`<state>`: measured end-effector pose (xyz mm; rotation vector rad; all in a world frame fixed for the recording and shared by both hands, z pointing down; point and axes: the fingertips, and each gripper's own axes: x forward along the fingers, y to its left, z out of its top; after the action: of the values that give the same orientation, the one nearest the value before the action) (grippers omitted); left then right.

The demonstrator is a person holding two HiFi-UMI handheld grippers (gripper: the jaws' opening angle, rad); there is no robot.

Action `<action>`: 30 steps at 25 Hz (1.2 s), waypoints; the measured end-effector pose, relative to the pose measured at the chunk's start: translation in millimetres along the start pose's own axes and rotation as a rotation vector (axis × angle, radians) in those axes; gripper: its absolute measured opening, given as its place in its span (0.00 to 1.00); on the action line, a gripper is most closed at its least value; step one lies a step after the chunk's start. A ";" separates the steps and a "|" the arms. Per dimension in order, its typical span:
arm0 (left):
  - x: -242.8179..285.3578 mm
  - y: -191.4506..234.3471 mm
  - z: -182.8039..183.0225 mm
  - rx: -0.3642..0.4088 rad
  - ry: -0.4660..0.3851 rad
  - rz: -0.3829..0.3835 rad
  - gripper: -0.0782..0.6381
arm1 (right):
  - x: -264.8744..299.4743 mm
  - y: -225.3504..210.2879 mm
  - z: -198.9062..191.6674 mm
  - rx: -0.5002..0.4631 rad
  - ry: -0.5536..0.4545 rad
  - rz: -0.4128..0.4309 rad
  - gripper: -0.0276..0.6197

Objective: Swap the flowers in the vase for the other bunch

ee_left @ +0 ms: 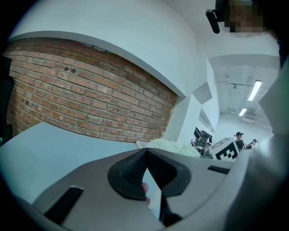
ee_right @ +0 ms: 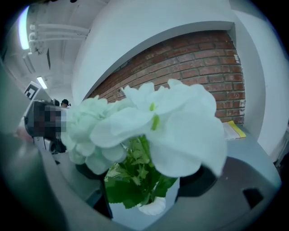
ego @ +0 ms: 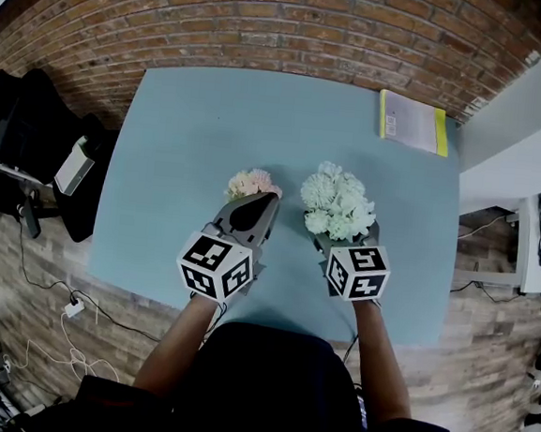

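Left tongs (ego: 268, 201) are pressed shut, the pink bunch (ego: 253, 182) just past their tips. Right tongs (ego: 346, 238) grip the upright white bunch (ego: 338, 203) over the worktop (ego: 183, 137) (vase unseen, perhaps underneath).

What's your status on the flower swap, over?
Left gripper jaws shut, pale pink flower bunch at tip. Right gripper jaws around white flower bunch, grip unclear. Nothing blocking.

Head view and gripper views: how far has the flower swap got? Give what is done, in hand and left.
Done: nothing I can confirm; no vase shows clearly. In hand: the white bunch stands between the parted jaws of the right gripper, grip unclear; the left gripper, shut, noses at the pink bunch. Left: one bunch into the vase, the other laid aside.
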<state>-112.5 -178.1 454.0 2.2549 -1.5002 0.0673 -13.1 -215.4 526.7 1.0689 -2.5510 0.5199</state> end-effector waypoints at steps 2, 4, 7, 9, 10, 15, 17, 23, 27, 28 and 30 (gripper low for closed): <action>0.4 0.8 -0.3 -0.001 0.001 -0.001 0.12 | 0.8 0.1 -0.1 -0.007 0.003 -0.003 0.72; 0.3 1.1 -1.2 -0.003 0.003 -0.001 0.12 | 1.2 0.4 -1.0 -0.013 0.010 0.000 0.72; 1.2 2.1 -1.5 -0.004 0.005 0.000 0.12 | 2.5 0.2 -2.7 -0.026 0.027 0.003 0.71; 1.1 3.2 -1.5 -0.006 0.005 0.001 0.12 | 2.8 0.3 -3.4 -0.033 0.033 -0.001 0.70; 0.7 3.6 -1.5 -0.008 0.004 0.001 0.12 | 2.4 -0.1 -3.3 -0.035 0.033 -0.008 0.67; -0.3 3.6 -1.9 -0.010 0.001 0.004 0.12 | 0.3 -2.7 -1.7 -0.042 0.022 -0.035 0.52; -0.9 4.3 -1.1 -0.011 -0.002 0.004 0.12 | 0.4 -2.4 -0.8 -0.049 0.021 -0.041 0.47; -1.0 6.9 0.5 -0.014 -0.006 0.006 0.12 | 1.5 -1.6 0.2 -0.056 0.022 -0.046 0.42; 0.0 6.5 0.4 -0.015 -0.005 0.005 0.12 | 1.0 -2.3 0.8 -0.057 0.020 -0.047 0.39; -0.4 6.7 0.2 -0.015 -0.005 0.006 0.12 | 1.0 -1.9 0.7 -0.057 0.020 -0.047 0.38; -0.9 6.9 -0.3 -0.016 -0.006 0.005 0.12 | 0.7 -1.4 0.5 -0.055 0.018 -0.048 0.36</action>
<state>-119.0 -179.5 456.2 2.2403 -1.5044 0.0504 -12.7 -217.0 526.9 1.0976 -2.5026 0.4419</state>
